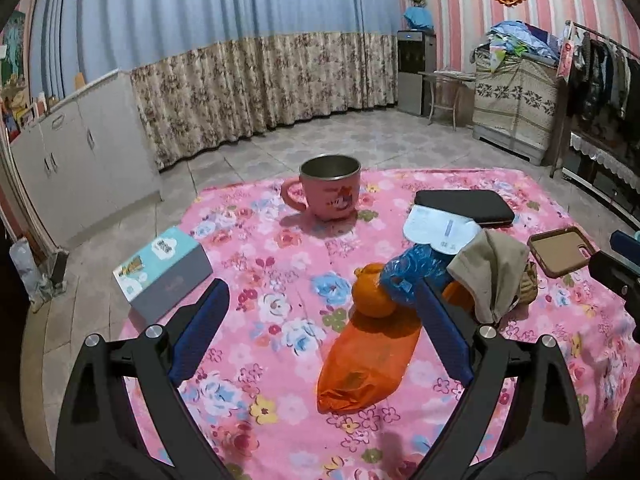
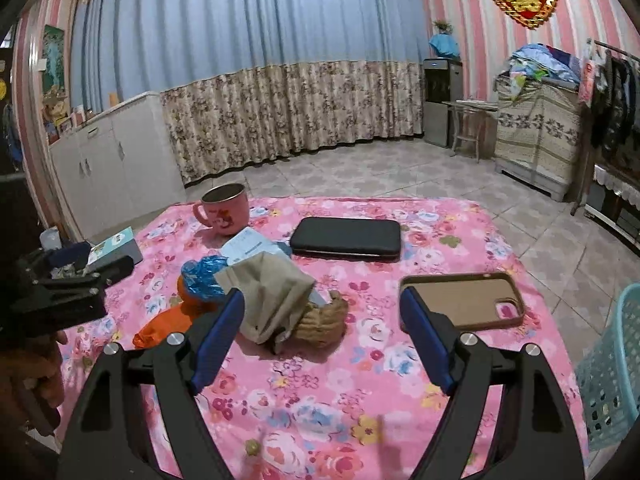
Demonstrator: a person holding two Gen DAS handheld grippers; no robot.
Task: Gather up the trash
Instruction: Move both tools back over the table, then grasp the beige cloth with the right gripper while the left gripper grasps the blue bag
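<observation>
Trash lies heaped mid-table on a pink flowered cloth (image 1: 280, 360): one crumpled blue plastic bag (image 1: 412, 272), one long orange plastic bag (image 1: 360, 368), one beige tissue pack (image 2: 272, 300), one white paper slip (image 1: 440, 228) and one brown crumpled wad (image 2: 324, 320). One orange fruit (image 1: 370, 294) sits against the blue bag. Left gripper (image 1: 324, 336) hangs over the orange bag, jaws spread wide and gripping nothing. Right gripper (image 2: 324, 344) hangs just short of the wad, jaws likewise wide and empty. Also on the table: one pink metal-lined mug (image 1: 330, 188), one black zip case (image 2: 346, 238), one brown phone case (image 2: 464, 300), one box (image 1: 164, 268). One turquoise lattice basket (image 2: 612, 376) stands beside the table.
</observation>
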